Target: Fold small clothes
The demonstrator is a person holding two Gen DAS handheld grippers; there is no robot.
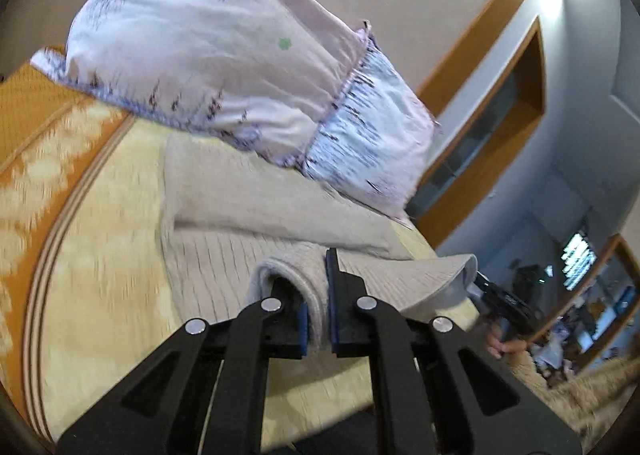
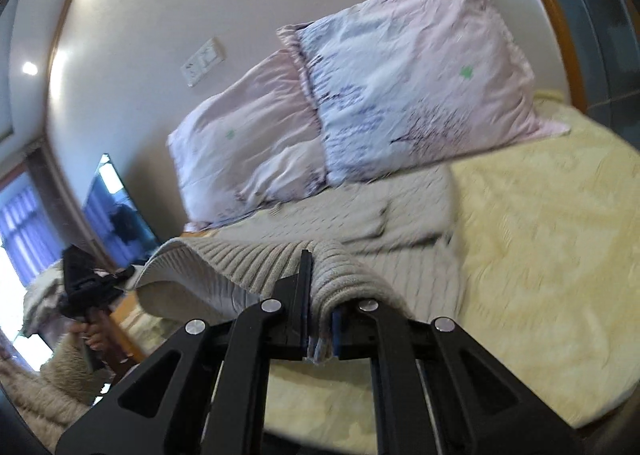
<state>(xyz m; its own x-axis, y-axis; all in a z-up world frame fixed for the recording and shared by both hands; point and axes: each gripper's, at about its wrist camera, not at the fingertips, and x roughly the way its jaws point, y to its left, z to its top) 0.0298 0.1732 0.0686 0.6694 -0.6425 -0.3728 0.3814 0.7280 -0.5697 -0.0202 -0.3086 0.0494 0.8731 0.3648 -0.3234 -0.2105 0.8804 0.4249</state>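
Observation:
A beige ribbed knit sweater (image 1: pixel 248 223) lies on the yellow bedspread (image 1: pixel 100 295), its far part folded over below the pillows. My left gripper (image 1: pixel 318 295) is shut on a bunched near edge of the sweater, lifted off the bed. In the right wrist view the sweater (image 2: pixel 360 223) stretches from the pillows toward me. My right gripper (image 2: pixel 320 307) is shut on another bunch of its near edge, with the cloth draped over the right finger. The right gripper (image 1: pixel 500 301) shows in the left wrist view at the sweater's right corner; the left gripper (image 2: pixel 86 283) shows at far left in the right wrist view.
Two pale pink and blue patterned pillows (image 1: pixel 224 55) (image 2: pixel 408 67) lean against the wall at the head of the bed. An orange patterned border (image 1: pixel 36 127) runs along the bed's left side. A wooden-framed wall panel (image 1: pixel 500 103) and a screen (image 2: pixel 116 199) stand beyond.

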